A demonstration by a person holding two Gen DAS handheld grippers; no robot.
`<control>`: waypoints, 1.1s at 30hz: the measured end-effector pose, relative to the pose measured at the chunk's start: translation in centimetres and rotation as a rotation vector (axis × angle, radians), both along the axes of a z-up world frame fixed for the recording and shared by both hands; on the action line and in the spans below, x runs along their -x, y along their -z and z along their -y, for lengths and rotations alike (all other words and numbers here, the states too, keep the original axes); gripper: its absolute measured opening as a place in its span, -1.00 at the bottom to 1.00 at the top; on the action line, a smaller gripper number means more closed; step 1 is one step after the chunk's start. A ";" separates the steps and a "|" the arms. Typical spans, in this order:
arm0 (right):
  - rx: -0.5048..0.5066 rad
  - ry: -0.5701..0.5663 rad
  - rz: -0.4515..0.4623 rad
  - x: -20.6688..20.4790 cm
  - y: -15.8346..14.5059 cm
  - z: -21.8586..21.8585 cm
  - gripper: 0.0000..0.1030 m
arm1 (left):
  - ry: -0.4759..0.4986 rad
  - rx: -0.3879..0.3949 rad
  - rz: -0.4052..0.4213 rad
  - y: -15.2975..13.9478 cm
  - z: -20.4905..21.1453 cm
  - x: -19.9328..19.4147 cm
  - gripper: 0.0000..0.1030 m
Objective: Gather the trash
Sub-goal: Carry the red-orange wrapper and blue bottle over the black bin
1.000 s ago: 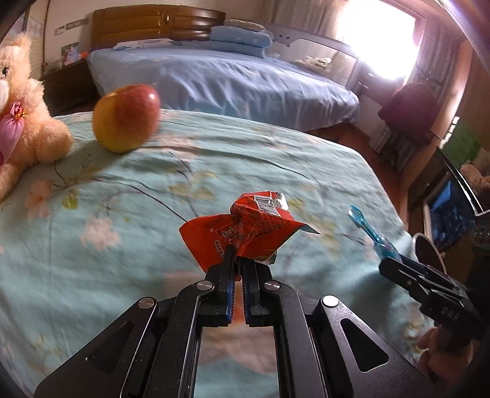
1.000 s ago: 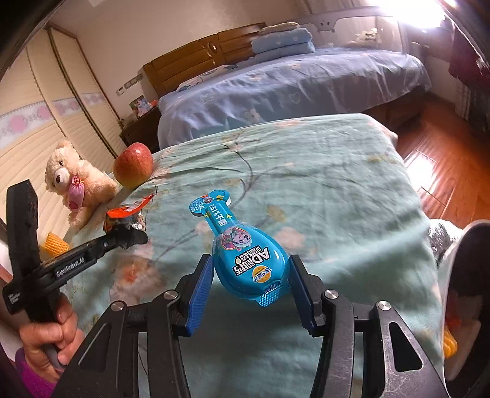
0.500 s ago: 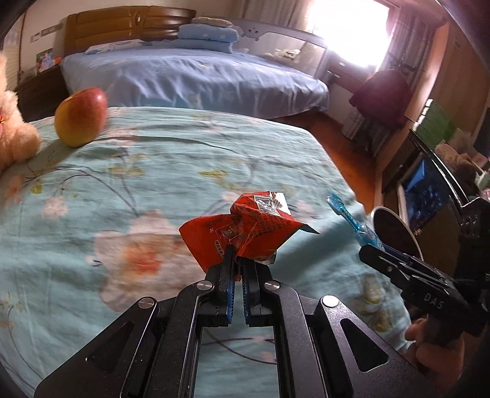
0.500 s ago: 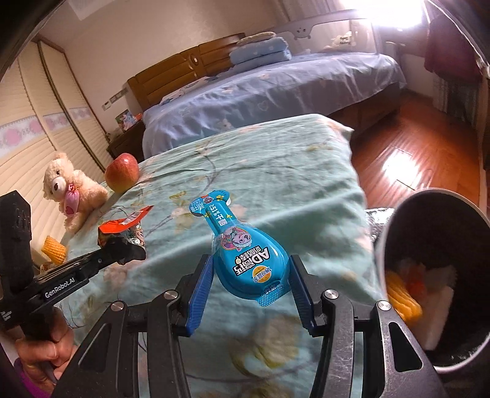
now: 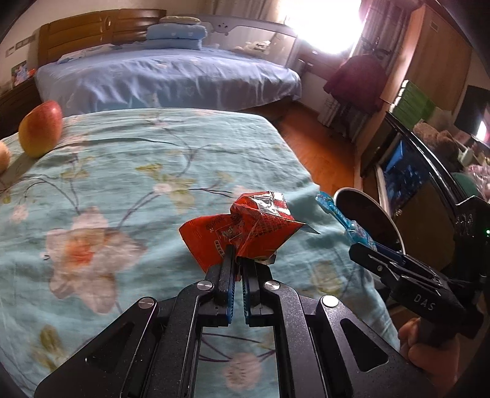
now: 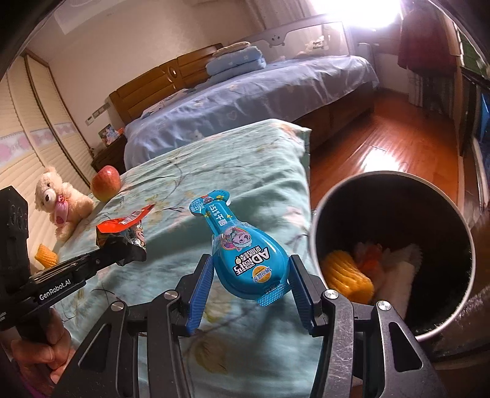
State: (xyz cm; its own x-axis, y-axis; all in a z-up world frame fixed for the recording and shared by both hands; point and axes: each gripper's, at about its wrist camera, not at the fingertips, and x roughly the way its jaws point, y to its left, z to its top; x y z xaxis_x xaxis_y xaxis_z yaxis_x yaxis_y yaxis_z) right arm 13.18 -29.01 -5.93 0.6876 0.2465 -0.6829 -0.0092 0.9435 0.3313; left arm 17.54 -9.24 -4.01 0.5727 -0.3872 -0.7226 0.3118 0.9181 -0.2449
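Left gripper [image 5: 238, 260], jaws pinched together on the lower edge of a crumpled red snack wrapper [image 5: 245, 228]; right gripper [image 6: 250, 287], jaws part-way apart and clamped on either flank of a blue blister-style package [image 6: 245, 257] whose narrow neck points away from the camera. Both pieces of trash are carried clear of the bedspread [image 5: 122, 183], each just ahead of its own fingertips. The wrapper appears to be thin foil film: very light, limp, crinkly and probably slick, so a pinch on a doubled fold near its edge, as here, seems the surest hold. The package looks like moulded plastic, light, fairly stiff and smooth, widest at its rounded belly; that belly sits between the ribbed blue pads [image 6: 200, 294], and a grip further up the tapering neck would likely slip. Neither item seems fragile. To the right of the right gripper and below it stands a dark cylindrical trash bin [image 6: 318, 232], open-topped, already holding something yellow and ridged, some orange scraps and a white mass. The surface beneath is a soft teal floral bedspread, creased and yielding. Far ahead and to the left of both grippers lie an apple [image 6: 105, 183] and a cream teddy bear [image 6: 59, 200], well apart from the carried trash. Beyond them stand a second bed [image 5: 165, 79] in blue sheets, a wooden headboard [image 5: 101, 30], a polished wood floor [image 6: 382, 128] and a bright window [image 5: 324, 24]
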 end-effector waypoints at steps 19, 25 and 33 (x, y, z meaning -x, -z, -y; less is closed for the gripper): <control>-0.003 0.082 0.018 2.1 -0.1 3.8 -0.02 | 0.102 -0.023 0.013 -0.5 5.4 0.8 -0.93; 0.001 0.111 0.021 2.7 -0.2 5.1 -0.02 | 0.135 -0.030 0.021 -0.7 7.2 1.1 -0.93; 0.004 0.151 0.023 3.5 -0.2 7.0 -0.02 | 0.176 -0.036 0.031 -1.1 9.6 1.4 -0.93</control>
State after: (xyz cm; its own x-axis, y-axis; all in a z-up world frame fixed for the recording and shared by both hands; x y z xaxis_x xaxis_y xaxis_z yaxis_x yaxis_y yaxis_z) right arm 9.71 -36.06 -5.76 0.7320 0.1365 -0.6675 0.1257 0.9359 0.3292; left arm 16.11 -18.88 -2.88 0.5206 -0.4579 -0.7207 0.4754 0.8565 -0.2008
